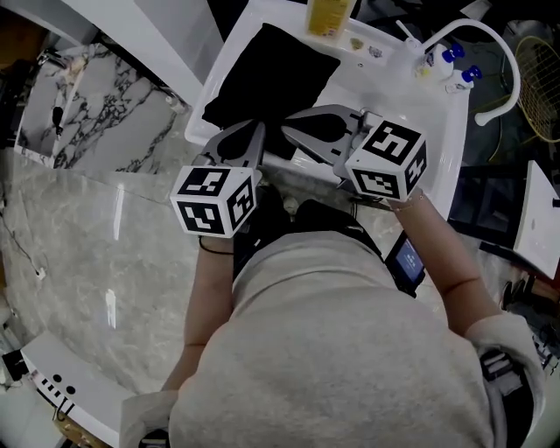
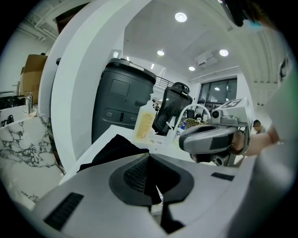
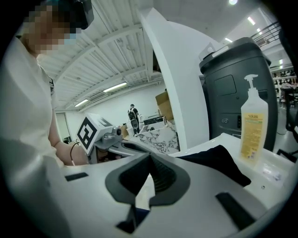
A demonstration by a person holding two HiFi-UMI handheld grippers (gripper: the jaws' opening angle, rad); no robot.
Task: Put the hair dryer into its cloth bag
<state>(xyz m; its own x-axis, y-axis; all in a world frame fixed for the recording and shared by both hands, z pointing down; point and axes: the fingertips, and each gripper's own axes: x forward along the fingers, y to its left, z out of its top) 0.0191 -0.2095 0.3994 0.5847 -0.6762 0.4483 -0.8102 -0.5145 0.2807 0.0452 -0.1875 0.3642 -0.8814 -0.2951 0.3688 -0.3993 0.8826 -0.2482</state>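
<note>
Head view shows both tools raised close in front of the person's chest, over the near edge of a white counter [image 1: 420, 105]. The left gripper [image 1: 252, 131] has its jaws pressed together with nothing between them, which the left gripper view [image 2: 150, 157] confirms. The right gripper [image 1: 289, 121] is likewise closed and empty, as seen in the right gripper view [image 3: 150, 157].

The black cloth bag [image 1: 271, 74] lies flat on the counter just beyond both tips. Its long axis runs away from the person and leans slightly toward the yellow pump bottle [image 1: 330, 17] at the far edge. In the left gripper view the bag [image 2: 116, 148] sits ahead and a little left of the jaws. In the right gripper view it [image 3: 219, 160] sits ahead and to the right, with the bottle [image 3: 253, 128] standing just beyond it.

No hair dryer can be made out in any view. Whether it is already inside the bag or hidden below the grippers against the person's body, I cannot tell.

Both grippers hang about equally near the bag's closest edge. The left one is over its near left corner and the right one over its near middle. My judgement is that either could reach forward and down to the cloth, and the jaws would have to part first.
</note>
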